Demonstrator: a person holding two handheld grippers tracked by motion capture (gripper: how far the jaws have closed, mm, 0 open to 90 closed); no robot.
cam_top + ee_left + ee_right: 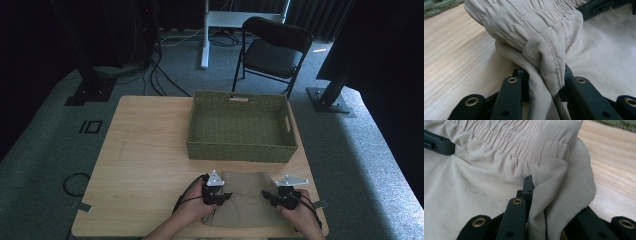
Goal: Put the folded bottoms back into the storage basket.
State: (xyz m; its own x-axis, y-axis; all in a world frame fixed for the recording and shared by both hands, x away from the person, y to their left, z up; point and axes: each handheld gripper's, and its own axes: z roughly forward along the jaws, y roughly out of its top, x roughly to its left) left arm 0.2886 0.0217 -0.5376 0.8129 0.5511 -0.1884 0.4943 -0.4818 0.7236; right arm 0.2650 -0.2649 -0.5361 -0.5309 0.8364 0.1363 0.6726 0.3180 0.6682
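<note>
While both hands sit low at the near edge of the desk (145, 150), the beige garment (245, 200) lies flat between them, just in front of the green basket (240, 150). Left tongs (216, 198) are on the garment's left side, and the left gripper view gives the close look: jaws clamped on a bunched fold of the garment (544, 75), cloth squeezed tight between them, the gathered waistband running off above it. Right tongs (280, 196) mirror that on the right side; in the right gripper view a thick fold of the garment (554, 202) is pinched between the jaws, with the elastic band puckered just beyond. Each pair of tongs is narrow and holding cloth, one at either end of the waistband. In the left gripper view the other tongs (599, 10) show dark at the top right, across the cloth; in the right gripper view the opposite tongs (436, 143) show at the top left. Wood grain shows beside the cloth in both close views. Beyond the desk, a black folding chair (272, 50) stands on the grey carpet.
</note>
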